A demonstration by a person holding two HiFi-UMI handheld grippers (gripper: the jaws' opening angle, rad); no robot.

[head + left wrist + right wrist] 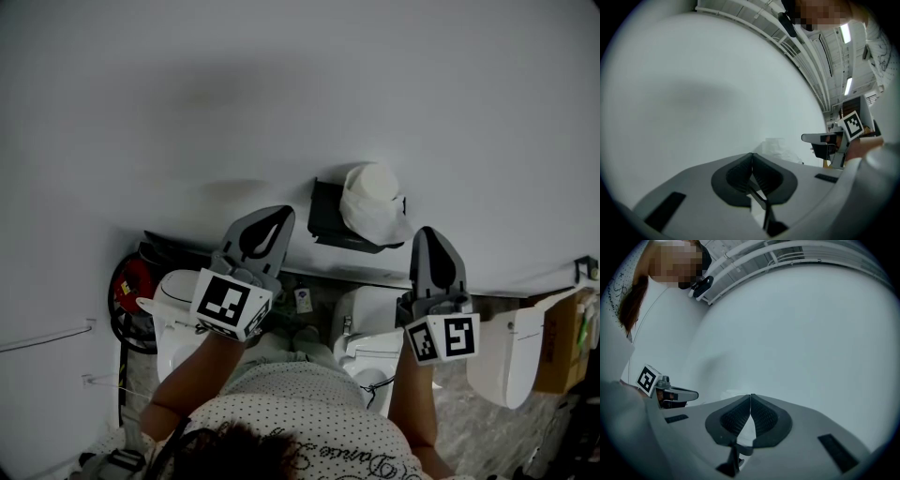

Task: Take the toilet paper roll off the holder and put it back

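A white toilet paper roll (pixel 372 202) sits on a black holder (pixel 328 217) fixed to the white wall, in the head view's middle. My left gripper (pixel 279 219) is held up left of the holder, shut and empty, its tip a little short of the holder's edge. To the right and slightly below the roll is my right gripper (pixel 427 236), shut with nothing in it. In the left gripper view the roll (pixel 777 149) shows pale just past the shut left gripper (pixel 752 155). A sliver of it (pixel 733 393) shows beyond the shut right gripper (pixel 750 396).
Below the holder stand a toilet (pixel 367 339) and other white fixtures (pixel 506 354). A red cable reel (pixel 131 283) lies at the lower left. A cardboard box (pixel 562 342) is at the right edge. The white wall (pixel 281 94) fills the upper picture.
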